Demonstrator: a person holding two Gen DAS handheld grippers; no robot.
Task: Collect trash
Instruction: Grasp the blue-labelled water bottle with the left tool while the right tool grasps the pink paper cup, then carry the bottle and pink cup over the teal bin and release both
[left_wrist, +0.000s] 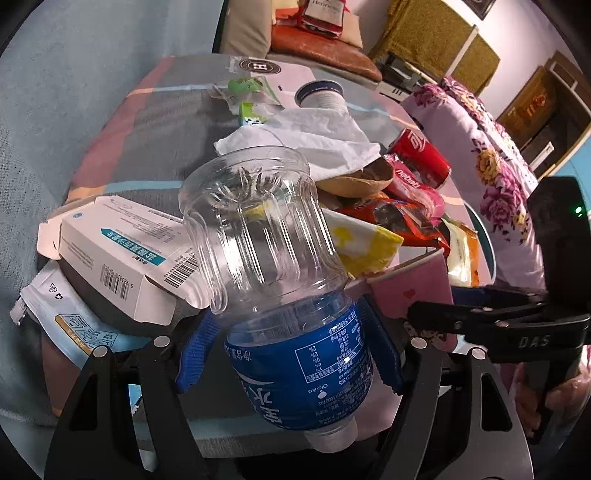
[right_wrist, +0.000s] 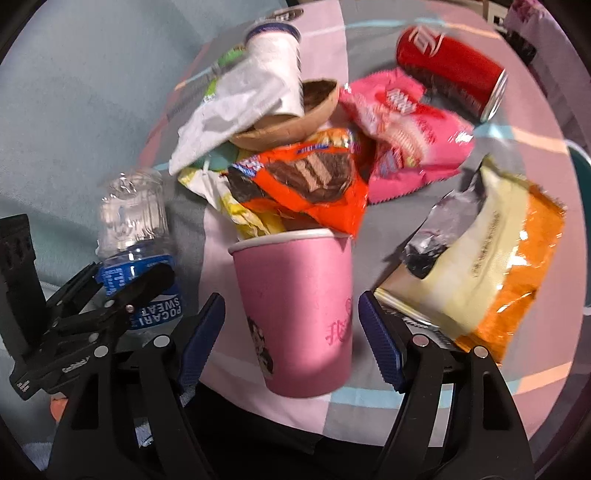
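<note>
Empty plastic bottle (left_wrist: 280, 295), light and crushable, pinched at labelled waist by left gripper (left_wrist: 288, 350); pink paper cup (right_wrist: 295, 310), soft-walled, between parted, apparently non-touching fingers of right gripper (right_wrist: 291, 343).

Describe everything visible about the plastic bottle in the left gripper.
The plastic bottle is clear, ribbed and looks empty, with a blue Pocari Sweat label wrapped around its lower-in-frame half. Its pale cap end points toward the camera, its base toward the trash pile. The left gripper has its blue fingers pressed on the labelled part from both sides. It hangs tilted beside a white box, near the pink cup.
</note>
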